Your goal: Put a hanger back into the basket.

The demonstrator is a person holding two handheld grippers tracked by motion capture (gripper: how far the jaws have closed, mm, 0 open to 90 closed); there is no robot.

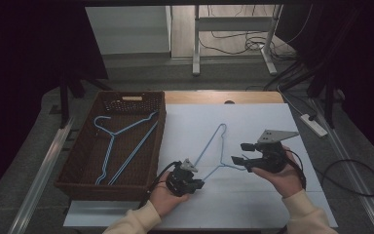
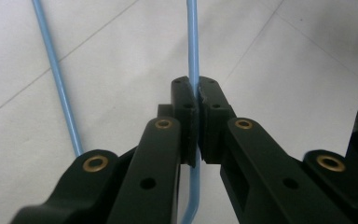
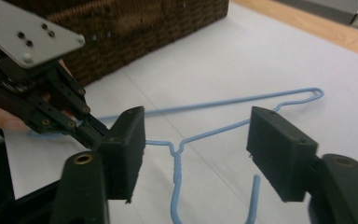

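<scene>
Left gripper (image 2: 196, 100) clamped tight on the blue wire hanger (image 1: 213, 148), pads pinching one thin run of the wire; in the left gripper view the wire passes straight up between the closed jaws and curves off below them, a second run of the same hanger slanting past on the left. In the high view the left gripper (image 1: 198, 184) sits low on the white sheet (image 1: 253, 204), gripping the hanger's lower left end, the person's left hand (image 1: 168, 197) under it. Right gripper (image 3: 196, 154) has its jaws wide apart, nothing pressed between them; no pad touches the wire. The hanger's twisted neck and hook show in the gap between the jaws in the right gripper view, lying on the sheet beyond and below. In the high view the right gripper (image 1: 238, 153) hangs just right of the hanger's neck, grey three-cornered plate on top, the right hand (image 1: 283, 176) cupping it from below, cable trailing off. Hanger itself lies flat on the sheet, between the two grippers, its far corner pointing away from the person. Left of the sheet, touching its edge, stands a dark wicker basket (image 1: 126, 100) with another blue hanger (image 1: 114, 141) lying inside it. Wooden table edge (image 1: 224, 97) shows beyond the sheet.
</scene>
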